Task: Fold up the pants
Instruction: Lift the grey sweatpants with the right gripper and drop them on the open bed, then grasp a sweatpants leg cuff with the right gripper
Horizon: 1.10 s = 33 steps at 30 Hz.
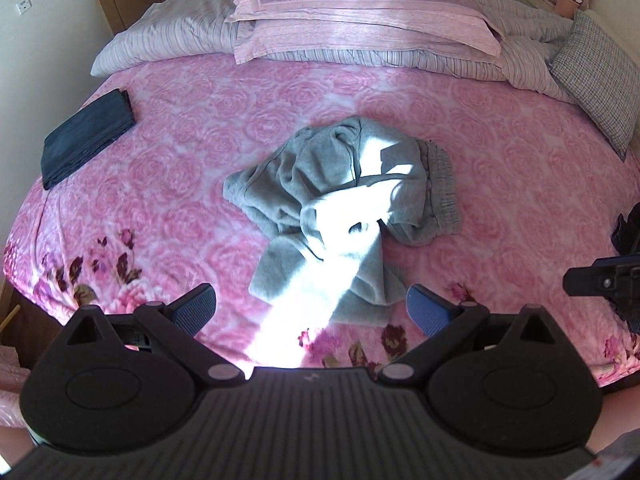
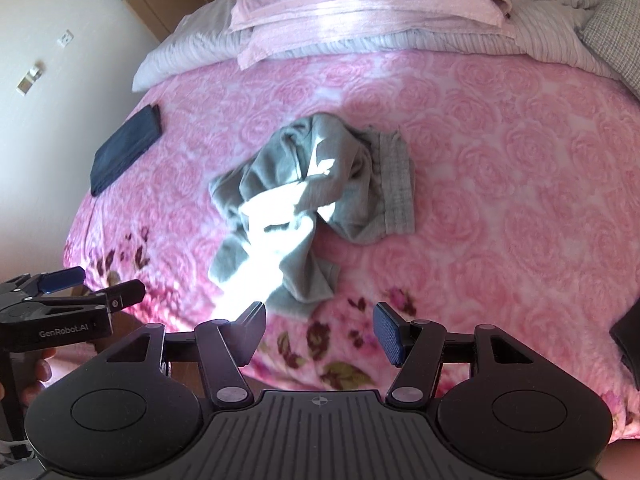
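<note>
- Left gripper (image 1: 311,307): jaws spread, nothing between them, hovering above the near edge of the bed (image 1: 500,152).
- Right gripper (image 2: 319,332): jaws spread wide, empty, over the same edge.
- One pair of grey pants (image 1: 340,216), crumpled in a heap mid-bed, a sunlit strip across it, apart from both grippers.
- One folded dark garment (image 1: 86,138) lies well to the left of the pants.
- Two pink pillows (image 1: 360,20) are stacked on a striped quilt (image 1: 168,40).
- Right wrist view alone shows a hand (image 2: 38,372) holding the left gripper.
- Left wrist view alone shows a box (image 1: 568,4) on the far nightstand.
</note>
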Each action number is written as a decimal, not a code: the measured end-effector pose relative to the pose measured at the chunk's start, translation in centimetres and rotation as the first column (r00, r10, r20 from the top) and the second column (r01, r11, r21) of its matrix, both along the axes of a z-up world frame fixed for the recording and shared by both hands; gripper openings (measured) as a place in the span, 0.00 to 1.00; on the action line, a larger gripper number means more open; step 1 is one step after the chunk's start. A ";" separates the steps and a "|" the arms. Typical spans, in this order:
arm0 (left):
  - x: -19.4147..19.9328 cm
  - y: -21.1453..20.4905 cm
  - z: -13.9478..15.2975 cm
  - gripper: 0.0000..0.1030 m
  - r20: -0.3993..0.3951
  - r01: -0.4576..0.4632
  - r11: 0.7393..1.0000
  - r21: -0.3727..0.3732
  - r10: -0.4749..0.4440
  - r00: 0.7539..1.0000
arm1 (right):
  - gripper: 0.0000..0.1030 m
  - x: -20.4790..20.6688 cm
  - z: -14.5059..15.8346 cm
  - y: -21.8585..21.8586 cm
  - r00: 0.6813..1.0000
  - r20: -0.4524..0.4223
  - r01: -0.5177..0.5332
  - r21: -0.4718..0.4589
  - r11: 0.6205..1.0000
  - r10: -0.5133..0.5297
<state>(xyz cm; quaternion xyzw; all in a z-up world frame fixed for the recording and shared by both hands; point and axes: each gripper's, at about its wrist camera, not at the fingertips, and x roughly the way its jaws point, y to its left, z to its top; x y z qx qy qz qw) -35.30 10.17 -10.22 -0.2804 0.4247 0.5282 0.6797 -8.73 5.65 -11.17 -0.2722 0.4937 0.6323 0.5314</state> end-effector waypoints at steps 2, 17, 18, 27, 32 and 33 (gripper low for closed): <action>0.2 -1.2 0.0 0.97 -0.011 -0.012 1.000 0.009 0.012 1.000 | 0.55 -0.1 -0.8 -0.7 1.000 0.007 -0.020 -0.005 1.000 0.020; 0.1 -4.1 0.3 0.97 0.000 -0.023 0.999 0.036 0.023 1.000 | 0.55 -0.6 -1.5 -3.1 0.998 0.037 -0.056 -0.001 0.998 0.056; -0.1 -3.9 0.3 0.97 0.002 -0.020 0.999 0.036 0.020 1.000 | 0.55 -0.8 -1.5 -3.0 0.998 0.038 -0.053 0.000 0.999 0.053; -2.8 0.1 -0.5 0.97 0.018 0.036 0.999 0.016 -0.036 0.999 | 0.55 -2.4 -2.2 -0.8 0.999 0.040 0.027 -0.009 1.000 -0.026; -6.3 4.4 -1.3 0.95 0.061 0.041 0.999 -0.018 -0.040 0.997 | 0.55 -1.4 -3.7 0.6 0.978 -0.042 0.206 -0.025 0.978 -0.207; -7.1 5.3 -1.7 0.95 0.065 0.036 0.999 -0.021 -0.035 0.997 | 0.55 -1.0 -4.0 0.7 0.964 -0.069 0.256 -0.029 0.966 -0.257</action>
